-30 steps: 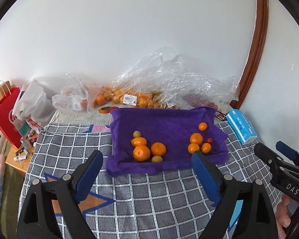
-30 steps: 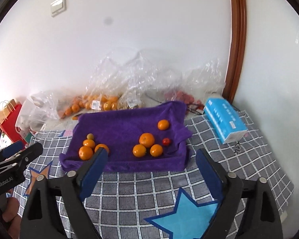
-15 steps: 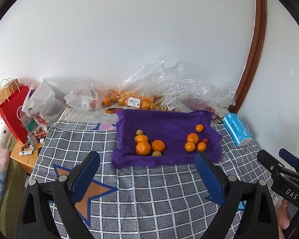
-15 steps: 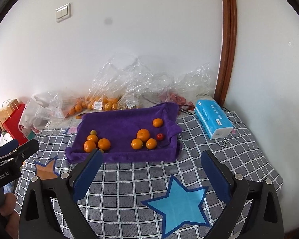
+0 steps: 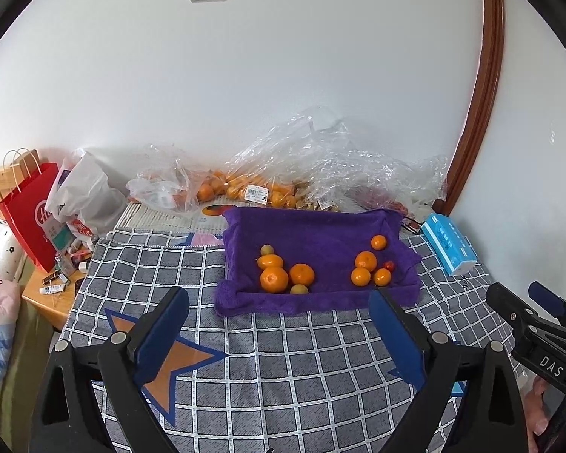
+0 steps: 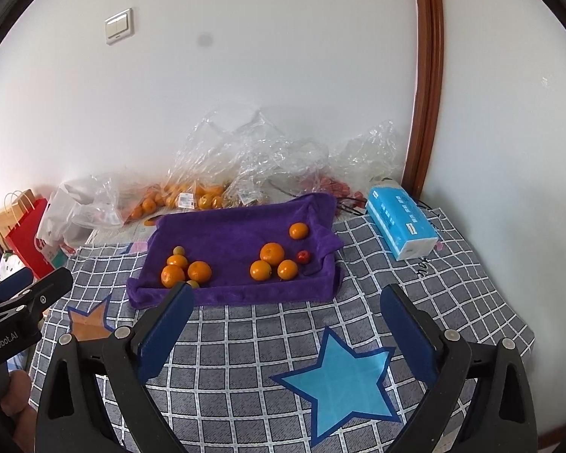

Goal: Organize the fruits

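Two hand-held grippers are level above the near part of the bench [image 5: 283, 377], both aimed at the far wall. Your left hand-held gripper [image 5: 279, 324] has its jaws spread wide and holds nothing; your right hand-held gripper [image 6: 283, 321] is equally wide and holds nothing. In the left wrist view the right unit appears at the right edge; in the right wrist view the left unit appears at the left edge.

The purple towel-lined tray [image 5: 320, 226] lies beyond both sets of fingertips, apart from them, on the checked cloth [image 6: 245, 358]. It contains two fruit groups. The left group [image 5: 283, 271] has three orange fruits and two small greenish ones, closely packed. The right group [image 6: 279, 258] has four orange fruits and one small red fruit [image 6: 303, 256]; the farthest orange [image 6: 298, 230] sits slightly apart.

Beyond the tray, clear plastic bags [image 5: 320, 166] against the wall hold more oranges. A blue tissue pack [image 6: 400, 222] lies right of the tray.
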`<state>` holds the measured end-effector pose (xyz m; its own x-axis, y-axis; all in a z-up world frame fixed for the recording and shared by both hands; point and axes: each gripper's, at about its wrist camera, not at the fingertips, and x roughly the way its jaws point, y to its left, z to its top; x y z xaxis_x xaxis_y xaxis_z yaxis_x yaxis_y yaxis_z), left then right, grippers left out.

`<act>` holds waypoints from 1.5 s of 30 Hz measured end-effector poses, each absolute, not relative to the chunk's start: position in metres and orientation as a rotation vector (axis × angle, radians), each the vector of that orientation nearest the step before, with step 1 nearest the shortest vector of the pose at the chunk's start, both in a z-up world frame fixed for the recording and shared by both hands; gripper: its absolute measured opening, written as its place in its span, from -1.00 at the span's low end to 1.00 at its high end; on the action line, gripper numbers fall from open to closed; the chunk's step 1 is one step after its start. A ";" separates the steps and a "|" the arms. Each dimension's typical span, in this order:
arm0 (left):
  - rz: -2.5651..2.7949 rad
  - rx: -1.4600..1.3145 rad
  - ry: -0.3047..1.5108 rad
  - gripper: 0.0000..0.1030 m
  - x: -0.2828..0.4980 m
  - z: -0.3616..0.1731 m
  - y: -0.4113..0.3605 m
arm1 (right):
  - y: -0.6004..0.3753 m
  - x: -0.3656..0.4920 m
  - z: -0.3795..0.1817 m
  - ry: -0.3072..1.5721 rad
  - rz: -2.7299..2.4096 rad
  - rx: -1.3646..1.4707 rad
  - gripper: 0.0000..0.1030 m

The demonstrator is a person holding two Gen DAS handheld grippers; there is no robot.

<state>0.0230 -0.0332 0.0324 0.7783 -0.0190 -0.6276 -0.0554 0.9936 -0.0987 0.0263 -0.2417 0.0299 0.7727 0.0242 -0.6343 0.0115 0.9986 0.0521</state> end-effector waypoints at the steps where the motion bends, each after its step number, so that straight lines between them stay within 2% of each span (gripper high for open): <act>1: 0.017 -0.118 0.680 0.87 0.023 0.032 -0.033 | -0.242 0.026 0.030 0.688 0.004 0.053 0.91; 45: 0.028 -0.114 0.679 0.88 0.020 0.036 -0.039 | -0.246 0.023 0.034 0.681 0.003 0.070 0.91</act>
